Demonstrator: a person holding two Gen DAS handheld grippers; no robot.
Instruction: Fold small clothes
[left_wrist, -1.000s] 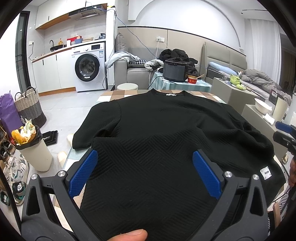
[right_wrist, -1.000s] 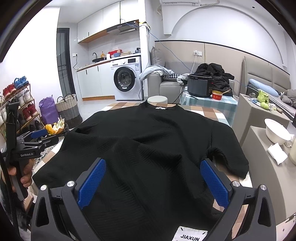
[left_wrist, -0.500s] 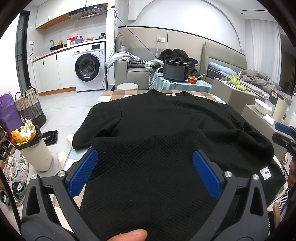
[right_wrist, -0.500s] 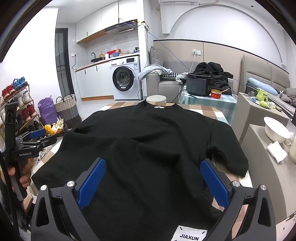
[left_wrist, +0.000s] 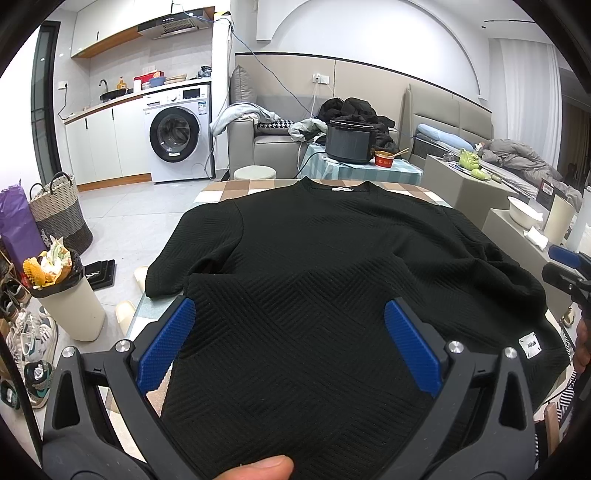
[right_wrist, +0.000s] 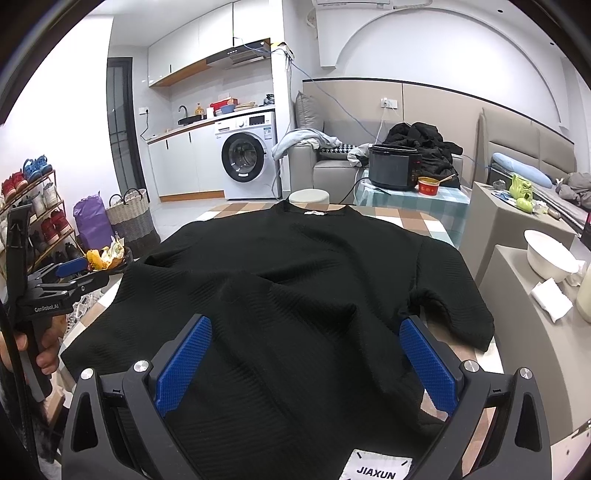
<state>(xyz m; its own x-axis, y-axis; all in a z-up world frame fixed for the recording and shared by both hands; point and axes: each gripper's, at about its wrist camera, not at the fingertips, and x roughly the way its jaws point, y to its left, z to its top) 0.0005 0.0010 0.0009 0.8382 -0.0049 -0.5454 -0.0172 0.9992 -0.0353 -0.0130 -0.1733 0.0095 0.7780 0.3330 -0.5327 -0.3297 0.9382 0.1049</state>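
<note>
A black textured sweater lies spread on the checked table, collar at the far end, hem towards me. It also shows in the right wrist view. My left gripper is open, its blue pads wide apart over the hem on the left side. My right gripper is open over the hem on the right side, above a white JIAXUN label. The left gripper shows from the side in the right wrist view. Neither holds cloth.
A full bin and shoes stand on the floor at the left. A white bowl and tissue sit on a side counter at the right. A black cooker stands on a small table beyond the far end.
The right gripper has dropped slightly closer to the hem. The left gripper and the sweater have hardly moved.
</note>
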